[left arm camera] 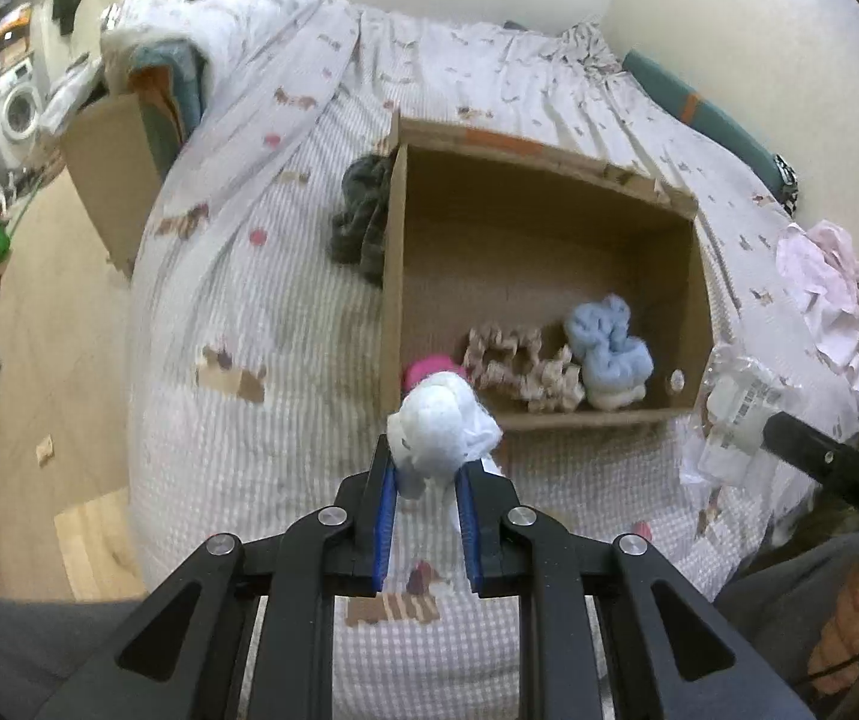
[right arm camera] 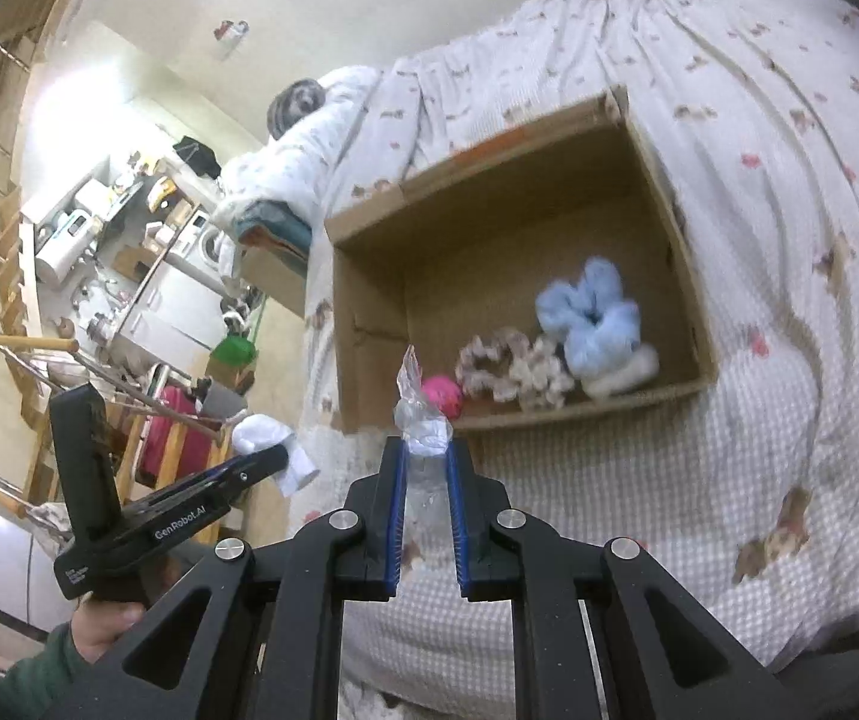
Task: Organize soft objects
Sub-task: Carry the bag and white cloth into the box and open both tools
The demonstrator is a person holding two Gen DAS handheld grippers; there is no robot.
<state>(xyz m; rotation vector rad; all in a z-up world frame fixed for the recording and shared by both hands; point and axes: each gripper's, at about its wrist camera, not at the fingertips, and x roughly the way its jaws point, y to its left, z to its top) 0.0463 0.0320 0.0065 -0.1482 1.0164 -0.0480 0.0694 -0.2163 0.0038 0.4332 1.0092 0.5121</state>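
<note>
- The left gripper (left arm camera: 426, 474) has its fingers (left arm camera: 383, 501) clamped on a white fluffy scrunchie (left arm camera: 438, 429), held over the bed (left arm camera: 285, 312) just at the near rim of the cardboard box (left arm camera: 540, 414).
- The right gripper (right arm camera: 426, 468) has its fingers (right arm camera: 456, 498) pinched on a clear plastic wrapper (right arm camera: 420, 414), also short of the box.
- My advice: carry the scrunchie past the near wall, above bare cardboard, before letting go; keep the wrapper out.
- Count inside the box: one pink scrunchie (right arm camera: 442, 395), one floral scrunchie (right arm camera: 510, 372), one blue scrunchie (right arm camera: 591, 315); a white piece under the blue, unclear.
- One dark cloth (left arm camera: 360, 219) lies beside the box.
</note>
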